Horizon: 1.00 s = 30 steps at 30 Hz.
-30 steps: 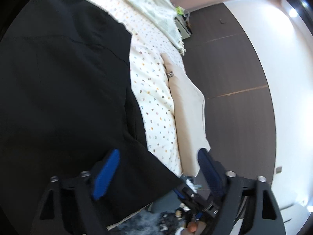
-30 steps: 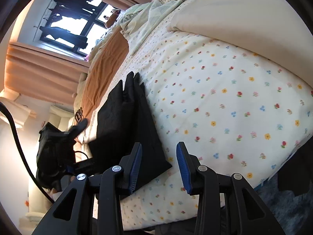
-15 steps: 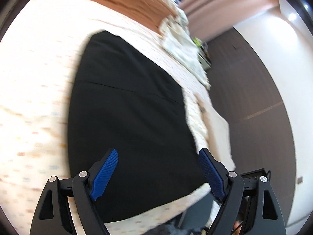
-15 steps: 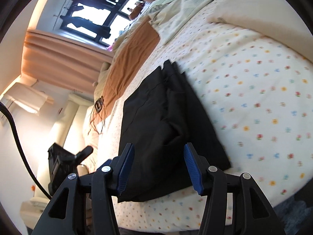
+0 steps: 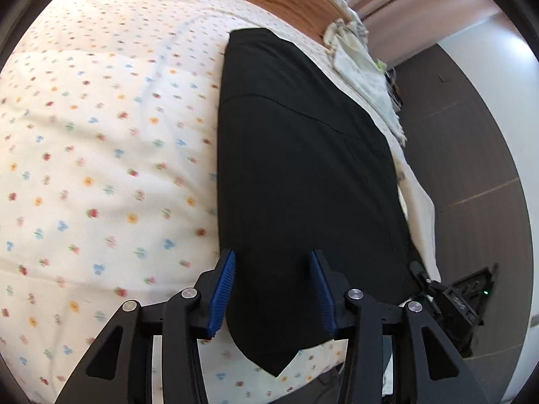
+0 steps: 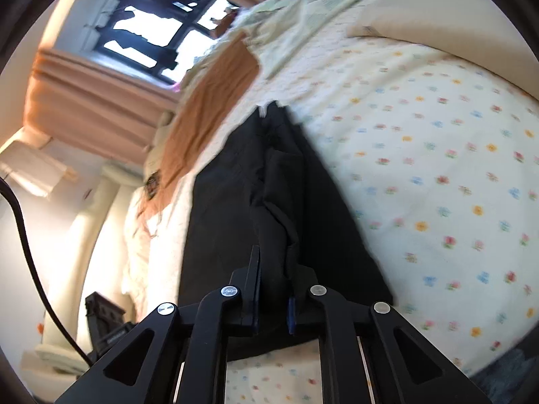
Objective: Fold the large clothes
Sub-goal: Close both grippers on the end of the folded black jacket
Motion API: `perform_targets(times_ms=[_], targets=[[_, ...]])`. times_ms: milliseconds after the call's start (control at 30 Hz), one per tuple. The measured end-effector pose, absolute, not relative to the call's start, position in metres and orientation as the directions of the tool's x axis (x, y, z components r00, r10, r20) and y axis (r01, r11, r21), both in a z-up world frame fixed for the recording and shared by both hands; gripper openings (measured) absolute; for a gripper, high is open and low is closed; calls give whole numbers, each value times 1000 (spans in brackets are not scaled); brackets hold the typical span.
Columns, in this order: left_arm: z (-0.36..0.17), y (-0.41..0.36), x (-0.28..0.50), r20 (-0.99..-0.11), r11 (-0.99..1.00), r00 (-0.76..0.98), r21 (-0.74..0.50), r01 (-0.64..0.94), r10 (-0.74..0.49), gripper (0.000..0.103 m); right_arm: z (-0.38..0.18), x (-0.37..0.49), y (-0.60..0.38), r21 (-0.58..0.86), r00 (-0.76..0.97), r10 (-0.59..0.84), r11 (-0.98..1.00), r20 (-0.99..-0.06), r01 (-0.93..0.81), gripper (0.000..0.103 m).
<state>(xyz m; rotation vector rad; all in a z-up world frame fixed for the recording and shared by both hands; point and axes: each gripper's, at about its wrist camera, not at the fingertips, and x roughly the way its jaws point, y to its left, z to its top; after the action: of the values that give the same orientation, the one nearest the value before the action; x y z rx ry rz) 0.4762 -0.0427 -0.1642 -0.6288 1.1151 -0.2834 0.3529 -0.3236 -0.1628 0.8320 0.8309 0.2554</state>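
Floral bedding [image 5: 101, 155] carries one black garment [image 5: 303, 181], folded long, its near corner hanging toward the bed's edge. On it the left gripper [image 5: 273, 289] has its fingers apart, straddling the cloth. The right gripper [image 6: 273, 289] is pinched together on a raised black fold that hides its blue pads. Blur softens the orange blanket [image 6: 209, 101] and the window [image 6: 158, 23].

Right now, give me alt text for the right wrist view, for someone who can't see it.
The right gripper is shut on a bunched fold of a black garment that lies on a flower-dotted bedsheet. An orange cloth lies farther up the bed, and a window with a pink curtain is behind.
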Motion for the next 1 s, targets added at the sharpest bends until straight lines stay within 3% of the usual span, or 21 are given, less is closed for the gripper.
perform_targets(times_ms=[233,367,433,1000], targets=[[-169,-52,479,-770,825,417,-560,-81,-482,46,-183,349,-334,729,618,511,667,-597,153,15],[-174,-48,471,-765,811,421,-575,-107,-487,46,-172,348,-339,679,623,465,719,-629,149,53],[-174,-46,466,-764,809,421,-577,-110,-488,46,-174,350,-339,669,610,464,728,-642,151,57],[-173,-60,450,-789,846,416,-527,-82,-452,48,-202,341,-348,736,552,540,641,-635,220,58]])
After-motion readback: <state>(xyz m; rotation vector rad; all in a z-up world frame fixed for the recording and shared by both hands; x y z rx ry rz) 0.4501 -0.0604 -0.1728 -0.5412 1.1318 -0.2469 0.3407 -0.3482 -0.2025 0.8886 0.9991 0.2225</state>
